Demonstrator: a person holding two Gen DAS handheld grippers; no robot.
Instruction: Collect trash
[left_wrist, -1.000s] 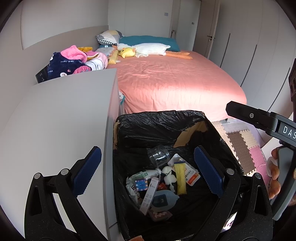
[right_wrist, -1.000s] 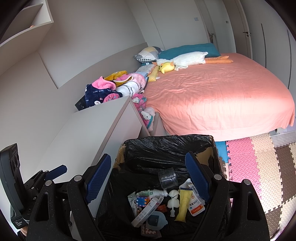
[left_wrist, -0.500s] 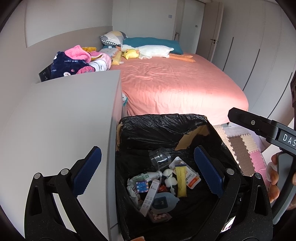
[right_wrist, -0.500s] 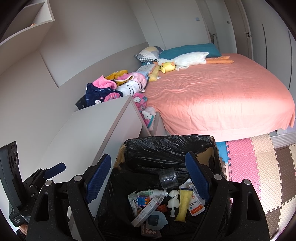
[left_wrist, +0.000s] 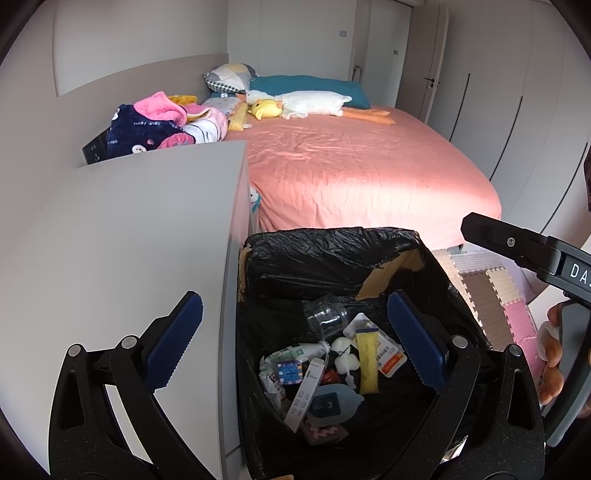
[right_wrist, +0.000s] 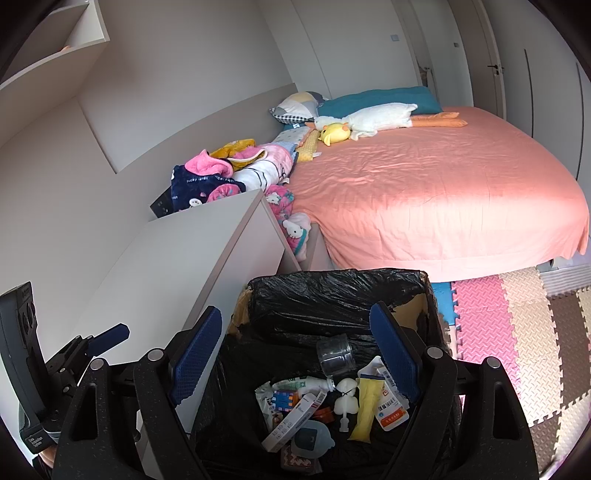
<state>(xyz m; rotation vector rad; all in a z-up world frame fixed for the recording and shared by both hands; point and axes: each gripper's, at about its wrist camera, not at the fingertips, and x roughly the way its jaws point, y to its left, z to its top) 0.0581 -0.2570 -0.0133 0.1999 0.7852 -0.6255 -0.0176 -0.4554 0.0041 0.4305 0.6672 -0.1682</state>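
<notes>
A cardboard bin lined with a black bag (left_wrist: 332, 254) (right_wrist: 332, 291) stands beside a white desk. Inside lies trash: a clear plastic cup (left_wrist: 325, 315) (right_wrist: 334, 352), a yellow packet (left_wrist: 368, 363) (right_wrist: 364, 408), a white box (left_wrist: 308, 393) (right_wrist: 291, 421), a small bottle and wrappers. My left gripper (left_wrist: 295, 339) is open and empty above the bin's left side. My right gripper (right_wrist: 295, 354) is open and empty above the bin. The right gripper's body shows at the right edge of the left wrist view (left_wrist: 535, 254); the left one shows at the lower left of the right wrist view (right_wrist: 74, 354).
The white desk top (left_wrist: 129, 240) (right_wrist: 177, 266) lies left of the bin. A bed with a pink sheet (left_wrist: 351, 166) (right_wrist: 424, 184) is behind, with plush toys and folded clothes (left_wrist: 159, 122). Foam floor mats (right_wrist: 517, 332) lie to the right.
The left wrist view has pulled back and tilted slightly, so the bin sits a little lower in it. The right gripper has barely moved. Both grippers stay open.
</notes>
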